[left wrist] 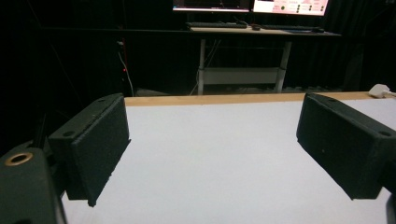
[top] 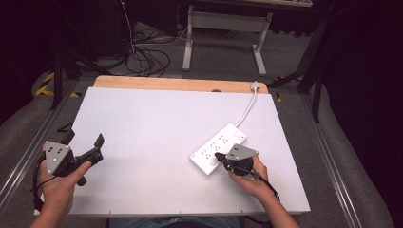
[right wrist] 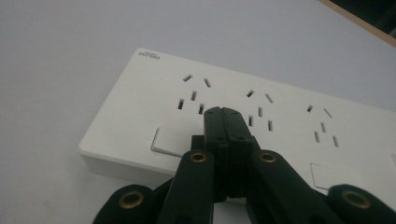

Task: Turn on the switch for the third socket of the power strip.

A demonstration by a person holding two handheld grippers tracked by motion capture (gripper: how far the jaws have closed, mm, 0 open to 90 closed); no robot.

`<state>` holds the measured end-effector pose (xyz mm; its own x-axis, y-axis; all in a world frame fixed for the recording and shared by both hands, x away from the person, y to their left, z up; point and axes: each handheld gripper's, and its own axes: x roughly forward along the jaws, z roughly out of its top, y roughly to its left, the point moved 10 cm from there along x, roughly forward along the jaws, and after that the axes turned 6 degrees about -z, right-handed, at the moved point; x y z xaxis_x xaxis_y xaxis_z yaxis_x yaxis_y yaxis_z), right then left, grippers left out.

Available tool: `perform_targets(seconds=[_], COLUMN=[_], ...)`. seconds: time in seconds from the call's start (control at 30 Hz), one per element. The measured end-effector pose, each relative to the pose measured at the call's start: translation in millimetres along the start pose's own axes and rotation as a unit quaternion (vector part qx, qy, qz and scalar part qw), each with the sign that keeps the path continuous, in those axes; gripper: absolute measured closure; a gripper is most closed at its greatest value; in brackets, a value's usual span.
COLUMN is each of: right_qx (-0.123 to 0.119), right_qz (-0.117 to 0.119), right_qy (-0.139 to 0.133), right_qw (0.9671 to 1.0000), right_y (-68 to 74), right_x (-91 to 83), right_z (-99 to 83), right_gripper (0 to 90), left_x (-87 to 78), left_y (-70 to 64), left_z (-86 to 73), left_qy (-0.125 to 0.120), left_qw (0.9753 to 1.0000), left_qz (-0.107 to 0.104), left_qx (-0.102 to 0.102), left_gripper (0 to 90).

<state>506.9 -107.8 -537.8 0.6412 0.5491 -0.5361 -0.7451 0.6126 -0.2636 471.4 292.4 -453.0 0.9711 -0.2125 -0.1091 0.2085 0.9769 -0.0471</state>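
My right gripper (right wrist: 223, 112), clenched empty, may skid past the power strip (top: 218, 148) switch (right wrist: 170, 141) at nine o'clock; left gripper (left wrist: 212, 154) gapes idle.

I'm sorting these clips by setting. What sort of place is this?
Probably a lab or recording workshop, not a home: a white work table ringed by black curtains, loose cables on grey carpet, and a desk with lit monitors behind. A power strip lies under the right gripper.

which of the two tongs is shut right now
The right tongs: their jaws are pressed together, tips over the white power strip beside its rocker switch. The left tongs stand wide open over bare table.
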Motion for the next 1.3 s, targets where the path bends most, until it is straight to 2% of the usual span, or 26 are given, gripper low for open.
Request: perform_targets(seconds=[0.3, 0.5, 0.87, 1.1, 1.3], right_qx=[-0.002, -0.007, 0.001, 0.013, 0.019], right_qz=[-0.006, -0.009, -0.017, -0.029, -0.036], right_qy=[0.001, -0.001, -0.03, -0.058, -0.07], right_qw=[1.0, 0.9999, 0.9994, 0.9978, 0.9967], right_y=[-1.3, -2.0, -5.5, -10.0, -13.4], right_x=[-1.5, -3.3, -11.1, -18.4, -21.7], right_z=[0.3, 2.0, 12.1, 20.6, 23.8], right_gripper=[83.9, 84.9, 84.7, 79.2, 76.7], left_x=[0.0, 0.0, -0.1, -0.1, -0.1], left_y=[0.3, -0.3, 0.7, 1.0, 0.9], left_z=[0.1, 0.1, 0.4, 0.4, 0.5], left_qy=[0.0, 0.0, -0.001, -0.001, -0.001], left_qw=[1.0, 1.0, 1.0, 1.0, 1.0], left_qz=[0.001, -0.001, 0.001, 0.002, 0.002], left_qx=[0.001, 0.0, 0.0, -0.001, -0.003], left_gripper=[10.1, 10.8, 10.8, 10.8, 10.7])
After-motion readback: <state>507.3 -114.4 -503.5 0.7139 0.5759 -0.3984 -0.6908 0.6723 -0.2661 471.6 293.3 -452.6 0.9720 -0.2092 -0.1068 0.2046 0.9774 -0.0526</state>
